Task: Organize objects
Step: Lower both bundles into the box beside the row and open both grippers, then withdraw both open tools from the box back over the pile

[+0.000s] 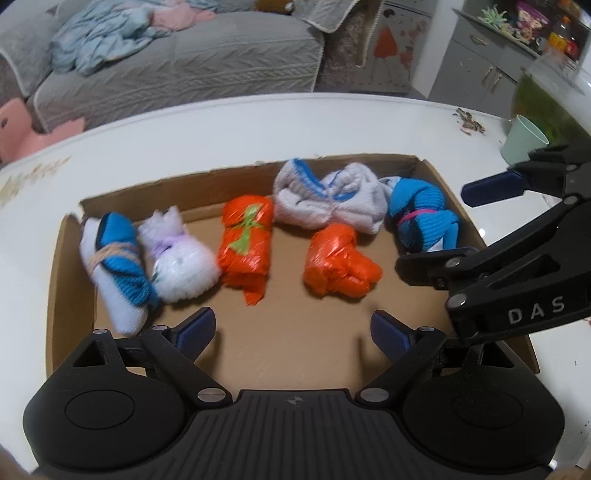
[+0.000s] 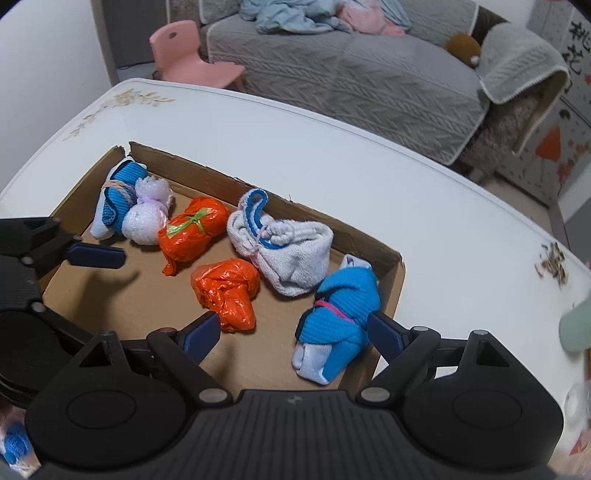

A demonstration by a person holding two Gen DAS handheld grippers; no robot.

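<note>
Setting: home living room. Evidence: grey quilted sofa (image 2: 369,74) strewn with blue and pink laundry (image 1: 107,33); small pink child's chair (image 2: 192,55); white floral-printed table (image 2: 332,147); grey drawer cabinet (image 1: 476,62) topped with snacks and bottles.

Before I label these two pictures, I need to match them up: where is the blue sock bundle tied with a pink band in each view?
Left wrist view: the blue sock bundle lies at the right end of the cardboard tray, near its far right corner.
Right wrist view: it lies low and right of centre, beside the tray's right wall.
Shared landmark: the grey sock bundle next to it.
</note>
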